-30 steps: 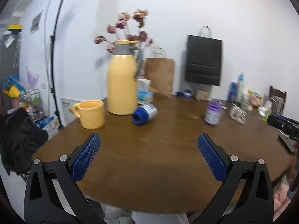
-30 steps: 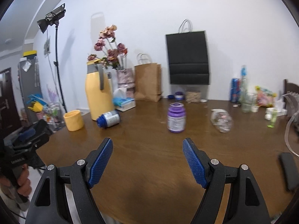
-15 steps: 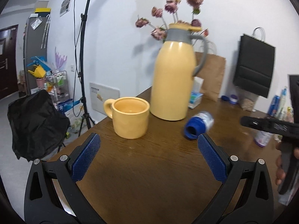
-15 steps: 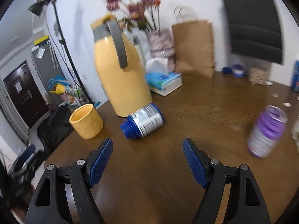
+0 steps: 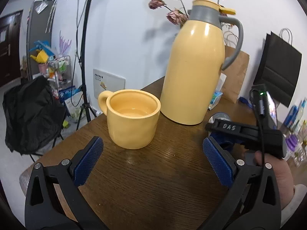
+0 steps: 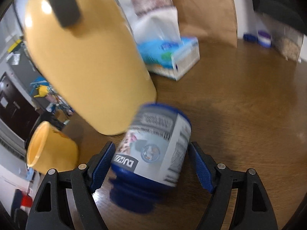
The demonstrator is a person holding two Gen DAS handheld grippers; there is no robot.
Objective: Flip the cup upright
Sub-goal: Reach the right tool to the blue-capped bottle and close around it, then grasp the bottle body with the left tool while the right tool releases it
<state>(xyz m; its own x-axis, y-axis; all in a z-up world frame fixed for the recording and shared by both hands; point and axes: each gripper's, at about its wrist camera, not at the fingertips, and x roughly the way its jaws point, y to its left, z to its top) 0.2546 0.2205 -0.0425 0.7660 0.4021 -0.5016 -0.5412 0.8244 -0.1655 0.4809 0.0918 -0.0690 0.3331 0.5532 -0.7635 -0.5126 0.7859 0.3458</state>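
A yellow mug stands upright on the brown table, its handle to the far left; it also shows in the right wrist view. My left gripper is open and empty just in front of it. A blue-capped bottle with a grey label lies on its side beside a tall yellow thermos. My right gripper is open with its fingers on either side of the bottle; the left pad is close to it. In the left wrist view the right gripper's body hides most of the bottle.
A tissue box and a brown paper bag stand behind the thermos. A black bag hangs on the wall. A purple jar and small items are at the far right. The table's left edge is near the mug.
Both grippers have moved forward. The left has closed in on the mug. The right has come up around the lying bottle, which now sits between its fingers.
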